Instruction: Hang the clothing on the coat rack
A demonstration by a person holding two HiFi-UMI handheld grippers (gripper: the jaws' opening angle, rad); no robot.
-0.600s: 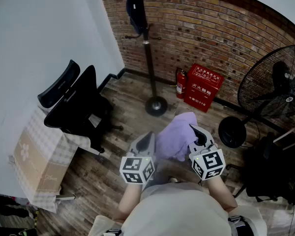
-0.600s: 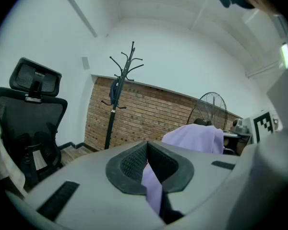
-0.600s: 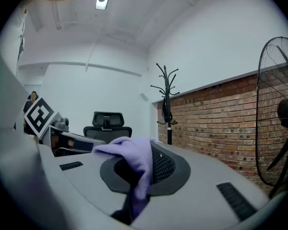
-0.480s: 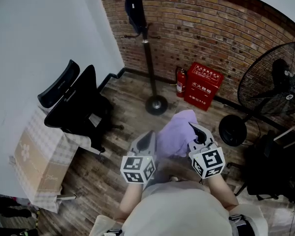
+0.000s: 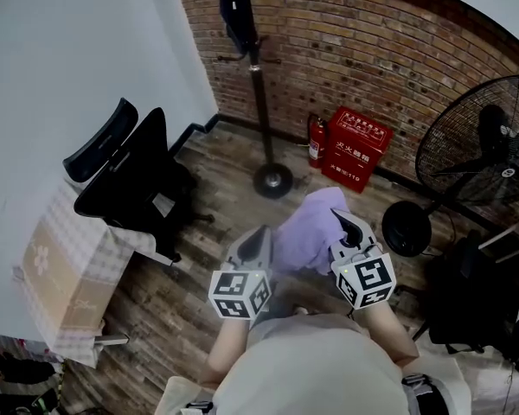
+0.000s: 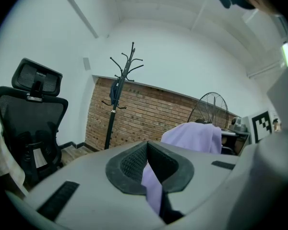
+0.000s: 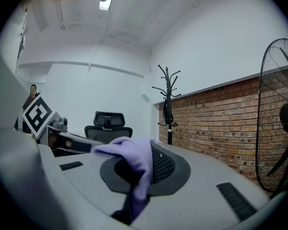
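Two grippers: we hold one in each hand, side by side low in the head view, both aimed forward toward the brick wall (image 5: 372, 50).
Our left gripper (image 5: 259, 236) (image 6: 147, 164): its jaws are narrowed onto a fold of lilac cloth. In its own view a strip of fabric runs down through the slit between the pads.
Our right gripper (image 5: 344, 227) (image 7: 143, 169): its jaws are pinched nearly together on another edge of the same cloth, which flops over one pad and drops into the gap.
The clothing (image 5: 310, 232) (image 6: 194, 137) (image 7: 132, 152): it is off the floor, carried between the two grippers. Its long axis runs crosswise from one grip to the other. The slack is bunched in a heap that bulges forward past the jaw tips, toward the rack's base.
The coat rack (image 5: 258, 85) (image 6: 116, 99) (image 7: 168, 107): it stands upright on its round foot in the far corner of the floor (image 5: 190, 275), where the white wall (image 5: 86, 50) meets the brick. It is well apart from the cloth, ahead of us and slightly left.
On the rack: a dark garment (image 5: 235, 15) hangs from an upper hook.
Left edge of the floor: we see a black office chair (image 5: 130, 180) against the white wall.
Far edge, along the brick: a fire extinguisher (image 5: 316, 141) sits just beside a red box (image 5: 359, 150).
Right edge: a standing fan (image 5: 484, 145).
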